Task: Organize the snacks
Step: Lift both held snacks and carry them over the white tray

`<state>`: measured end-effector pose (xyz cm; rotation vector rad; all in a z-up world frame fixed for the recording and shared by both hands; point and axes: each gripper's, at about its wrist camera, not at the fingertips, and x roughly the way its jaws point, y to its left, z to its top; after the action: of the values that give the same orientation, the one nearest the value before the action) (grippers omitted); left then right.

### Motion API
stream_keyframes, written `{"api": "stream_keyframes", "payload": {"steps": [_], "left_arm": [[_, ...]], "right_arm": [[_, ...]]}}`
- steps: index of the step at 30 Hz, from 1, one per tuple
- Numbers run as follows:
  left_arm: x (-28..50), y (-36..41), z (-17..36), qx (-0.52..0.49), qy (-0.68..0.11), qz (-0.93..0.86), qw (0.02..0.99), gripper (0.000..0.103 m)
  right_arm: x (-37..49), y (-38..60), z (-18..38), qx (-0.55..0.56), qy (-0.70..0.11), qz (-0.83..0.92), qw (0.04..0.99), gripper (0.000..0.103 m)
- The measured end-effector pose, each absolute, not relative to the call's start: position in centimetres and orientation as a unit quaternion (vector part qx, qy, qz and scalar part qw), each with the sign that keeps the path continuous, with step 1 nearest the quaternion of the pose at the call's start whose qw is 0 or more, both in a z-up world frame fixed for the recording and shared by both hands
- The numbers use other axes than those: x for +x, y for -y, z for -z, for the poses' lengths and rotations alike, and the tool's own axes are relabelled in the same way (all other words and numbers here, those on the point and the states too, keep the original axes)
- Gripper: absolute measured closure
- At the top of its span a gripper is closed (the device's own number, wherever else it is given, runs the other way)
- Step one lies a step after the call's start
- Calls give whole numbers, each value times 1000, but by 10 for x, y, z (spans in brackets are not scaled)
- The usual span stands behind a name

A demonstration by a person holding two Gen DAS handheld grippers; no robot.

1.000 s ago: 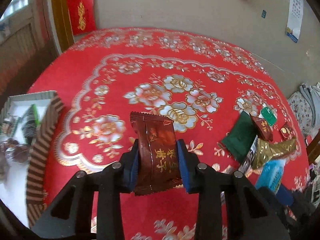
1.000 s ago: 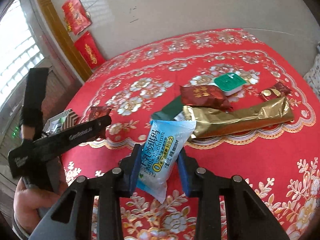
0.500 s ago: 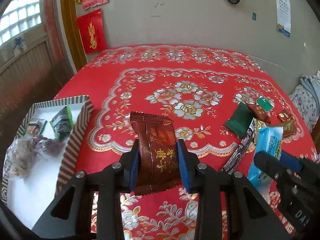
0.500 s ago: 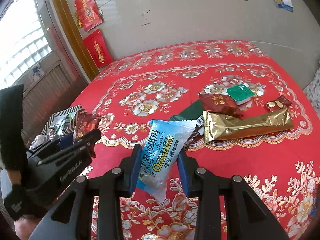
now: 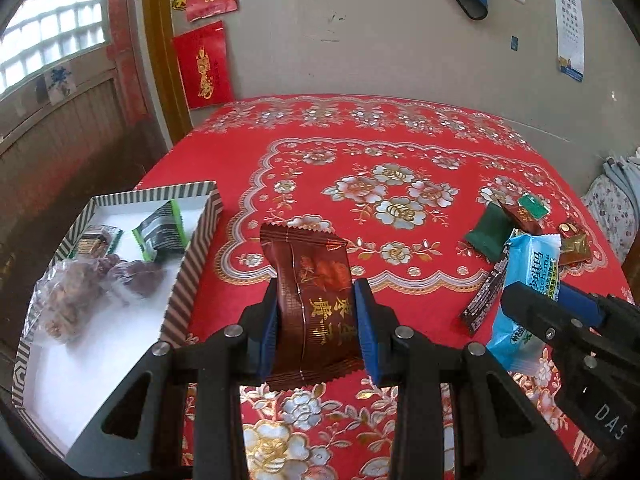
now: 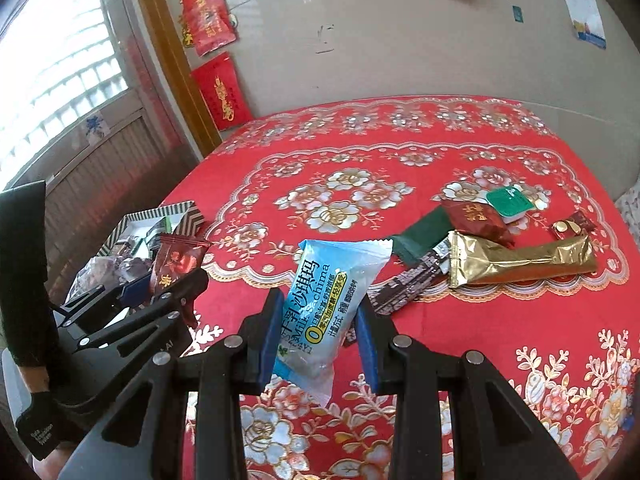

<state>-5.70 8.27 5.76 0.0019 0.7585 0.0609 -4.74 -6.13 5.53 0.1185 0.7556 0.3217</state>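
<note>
My left gripper (image 5: pixel 316 320) has its blue pads pressed on the sides of a dark brown snack packet (image 5: pixel 314 304), which stands upright between them with crimped, zigzag ends and gold Chinese characters down its glossy front. My right gripper (image 6: pixel 316 330) is clamped the same way on a pale blue sachima packet (image 6: pixel 326 304), tilted a little, printed with white Chinese characters, the words "Milk Sachima" and a yellow oval label with a big "0". Both packets are held up above the red floral tablecloth (image 5: pixel 380 152). Taking the striped box (image 5: pixel 192 264) as my landmark: it sits at the cloth's left edge, just left of the brown packet, its walls in black-and-white stripes and its floor white. Inside it I see a green-and-black wrapped snack (image 5: pixel 162 232) leaning near the far wall, a small dark wrapped piece (image 5: pixel 90 242) to its left, and a clear bag of brownish lumps (image 5: pixel 80 292) nearer me. Well to the right of the box, across the cloth, lies a loose pile: a dark green packet (image 6: pixel 420 236), a red-brown packet (image 6: pixel 476 218) with gold characters, a green-lidded tub (image 6: pixel 510 202), a long gold wrapper (image 6: pixel 520 258), a dark patterned bar (image 6: pixel 408 286) and a small red-and-gold candy (image 6: pixel 570 226). The writing on those is too small to read.
</note>
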Motion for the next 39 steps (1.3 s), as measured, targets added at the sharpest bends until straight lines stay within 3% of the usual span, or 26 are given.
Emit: {"api": "stream_keyframes", "payload": {"steps": [18,39], "left_arm": [[-81,-109,-69,-5,-360,-40,932,66],[-113,-195,-70,-40,-354,-111,928,66]], "right_arm": [[-62,22,-66,24,-361,-185,914,68],[-72,-63,-74,-35,-354,-258,898,68]]}}
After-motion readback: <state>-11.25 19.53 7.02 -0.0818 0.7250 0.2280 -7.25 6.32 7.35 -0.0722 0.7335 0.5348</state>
